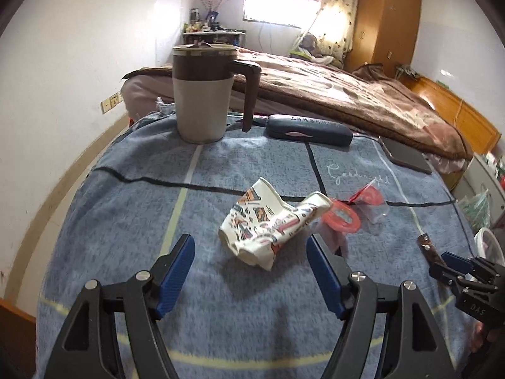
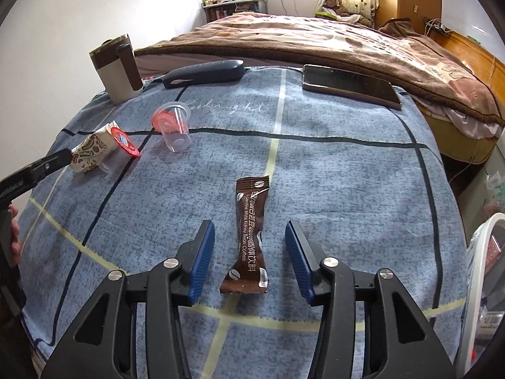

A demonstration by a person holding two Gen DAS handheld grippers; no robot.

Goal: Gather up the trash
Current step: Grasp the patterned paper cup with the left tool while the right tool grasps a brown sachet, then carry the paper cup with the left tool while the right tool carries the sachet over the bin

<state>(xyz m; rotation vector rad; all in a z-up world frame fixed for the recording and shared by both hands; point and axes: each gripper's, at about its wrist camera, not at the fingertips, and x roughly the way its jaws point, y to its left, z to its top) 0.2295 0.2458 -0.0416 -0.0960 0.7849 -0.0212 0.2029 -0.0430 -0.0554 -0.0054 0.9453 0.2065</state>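
Observation:
A crushed patterned paper cup (image 1: 268,224) lies on the blue towel (image 1: 126,208), just ahead of my open left gripper (image 1: 249,243); it also shows at the left of the right wrist view (image 2: 90,153). Two clear plastic cups with red lids (image 1: 344,218) (image 2: 173,126) lie beside it. A brown coffee sachet (image 2: 249,233) lies lengthwise between the open fingers of my right gripper (image 2: 249,233), untouched. Its tip shows in the left wrist view (image 1: 427,248).
A brown-and-grey lidded mug (image 1: 202,91), a dark glasses case (image 1: 309,129) and a phone (image 2: 350,85) lie at the towel's far edge. A bed with a brown blanket (image 2: 315,38) lies beyond. A white bin rim (image 2: 479,252) stands at the right.

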